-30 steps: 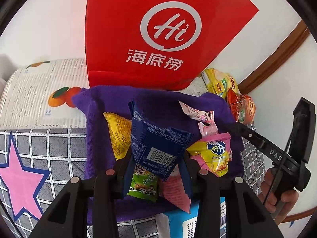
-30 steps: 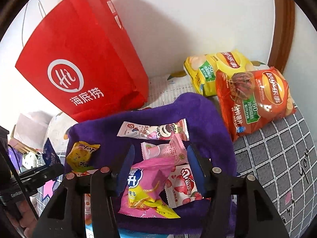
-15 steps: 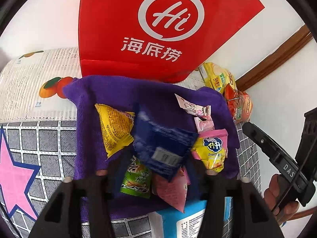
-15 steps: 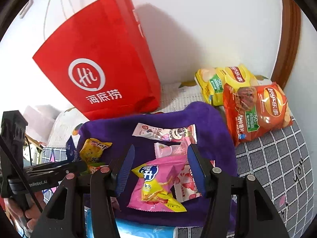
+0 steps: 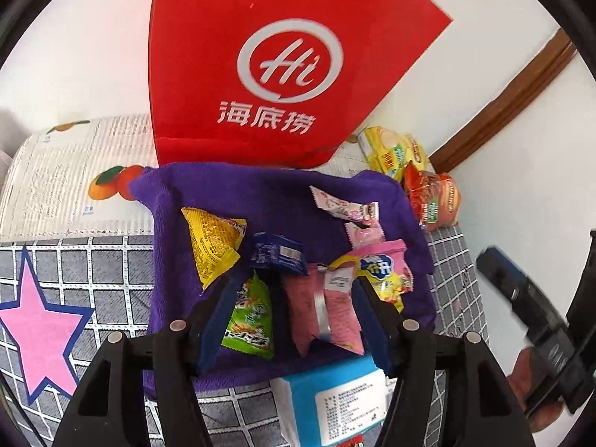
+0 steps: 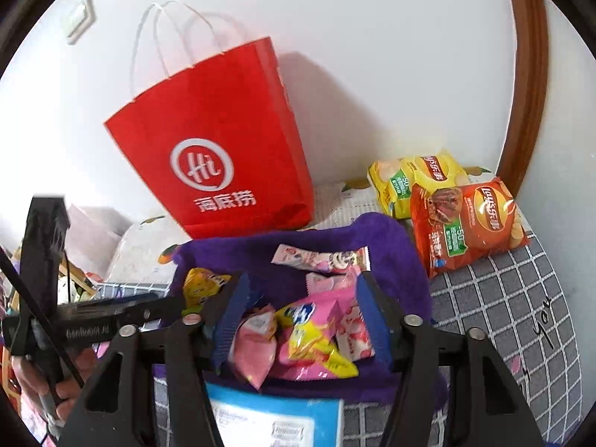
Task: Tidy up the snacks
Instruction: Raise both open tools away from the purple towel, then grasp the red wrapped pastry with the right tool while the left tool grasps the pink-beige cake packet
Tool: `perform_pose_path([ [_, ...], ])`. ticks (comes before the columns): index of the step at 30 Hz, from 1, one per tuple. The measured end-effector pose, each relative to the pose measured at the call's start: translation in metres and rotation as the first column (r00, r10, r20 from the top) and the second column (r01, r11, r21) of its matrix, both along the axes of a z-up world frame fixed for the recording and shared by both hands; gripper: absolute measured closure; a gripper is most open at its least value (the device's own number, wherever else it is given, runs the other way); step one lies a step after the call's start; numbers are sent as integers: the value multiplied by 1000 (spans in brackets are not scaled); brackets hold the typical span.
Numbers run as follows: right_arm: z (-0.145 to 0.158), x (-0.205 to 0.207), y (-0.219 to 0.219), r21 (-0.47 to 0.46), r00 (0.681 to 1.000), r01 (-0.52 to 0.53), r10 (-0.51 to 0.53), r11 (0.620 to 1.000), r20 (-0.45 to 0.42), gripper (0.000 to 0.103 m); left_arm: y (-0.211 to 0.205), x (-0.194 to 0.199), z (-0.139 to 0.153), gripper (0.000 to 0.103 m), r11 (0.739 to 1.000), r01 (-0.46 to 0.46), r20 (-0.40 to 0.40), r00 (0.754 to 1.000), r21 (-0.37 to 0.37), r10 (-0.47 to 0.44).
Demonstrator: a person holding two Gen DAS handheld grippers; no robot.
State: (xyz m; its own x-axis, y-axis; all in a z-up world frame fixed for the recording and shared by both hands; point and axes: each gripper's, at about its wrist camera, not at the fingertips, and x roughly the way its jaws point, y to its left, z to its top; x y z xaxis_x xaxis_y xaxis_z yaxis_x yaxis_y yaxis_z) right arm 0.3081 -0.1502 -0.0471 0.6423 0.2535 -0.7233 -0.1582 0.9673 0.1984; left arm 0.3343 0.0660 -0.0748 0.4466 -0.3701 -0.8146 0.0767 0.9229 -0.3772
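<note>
Step in hand, as judged: between picks. Left gripper (image 5: 294,309) jaws have just been opening; nothing is clamped, the blue packet (image 5: 277,253) lies free on the purple towel (image 5: 167,223). Right gripper (image 6: 301,320) jaws, also just opening, hover apart and empty above the pink packet (image 6: 316,335). Next move calls for one packet clamped and carried to the red bag (image 6: 223,149). Bag stands at the towel's far edge against the wall; room above is open.

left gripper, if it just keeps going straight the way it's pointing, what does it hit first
Most likely the pink snack packet lying on the purple towel, which sits right between the open jaws of the left gripper. The green packet lies just beside it; depth is hard to judge here.
</note>
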Motion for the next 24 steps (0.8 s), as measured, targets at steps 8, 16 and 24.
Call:
perform_pose_path([
  [8, -12, -70, 2, -65, 999, 0, -2, 998, -33, 40, -14, -28, 31, 41, 999, 52, 82, 995, -16, -51],
  [16, -53, -133, 9, -4, 990, -33, 32, 999, -140, 35, -21, -72, 53, 41, 997, 82, 150, 985, -1, -81],
  [24, -119, -165, 52, -26, 976, -158, 153, 987, -153, 21, 17, -121, 28, 41, 996, 33, 105, 994, 82, -42],
])
